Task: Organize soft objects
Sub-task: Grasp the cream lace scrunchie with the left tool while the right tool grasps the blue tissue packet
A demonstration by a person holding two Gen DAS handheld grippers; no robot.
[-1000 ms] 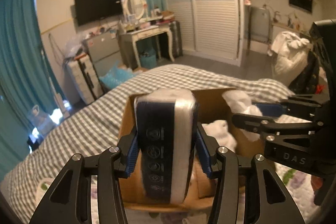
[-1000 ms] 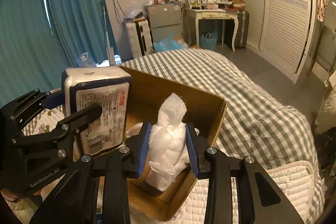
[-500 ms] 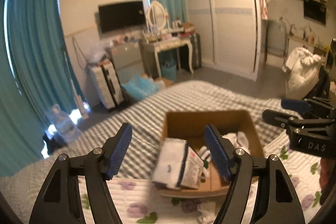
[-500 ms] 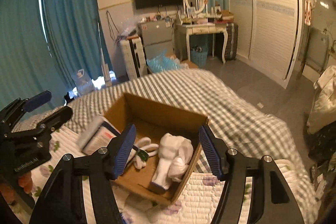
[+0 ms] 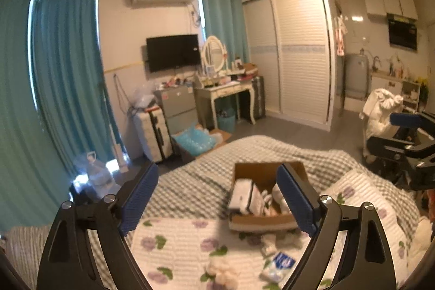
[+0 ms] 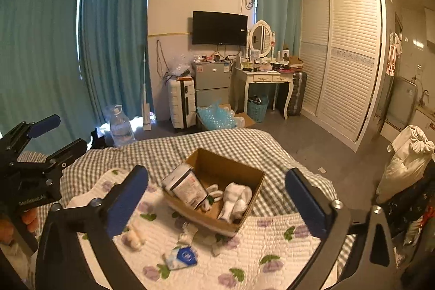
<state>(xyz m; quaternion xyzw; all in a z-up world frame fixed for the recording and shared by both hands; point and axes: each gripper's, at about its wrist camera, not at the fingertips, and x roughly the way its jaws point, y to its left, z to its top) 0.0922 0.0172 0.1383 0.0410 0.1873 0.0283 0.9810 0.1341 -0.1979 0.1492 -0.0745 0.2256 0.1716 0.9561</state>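
The left wrist view is blurred, so the small white scraps (image 6: 134, 234) on the bed (image 6: 244, 146) at 7 o'clock of the cardboard box (image 6: 246, 214) may be cotton. The box holds a tissue pack (image 6: 187, 186) and a white rolled cloth (image 6: 235, 196). Left hand-held gripper (image 5: 217, 197) and right hand-held gripper (image 6: 216, 197) both stand wide apart, holding nothing.

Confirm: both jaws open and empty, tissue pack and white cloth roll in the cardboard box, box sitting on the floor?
One error: the cardboard box sits on the bed, not the floor, as the right wrist view shows. The rest holds: tissue pack and white cloth roll are inside it, left gripper and right gripper open and empty.
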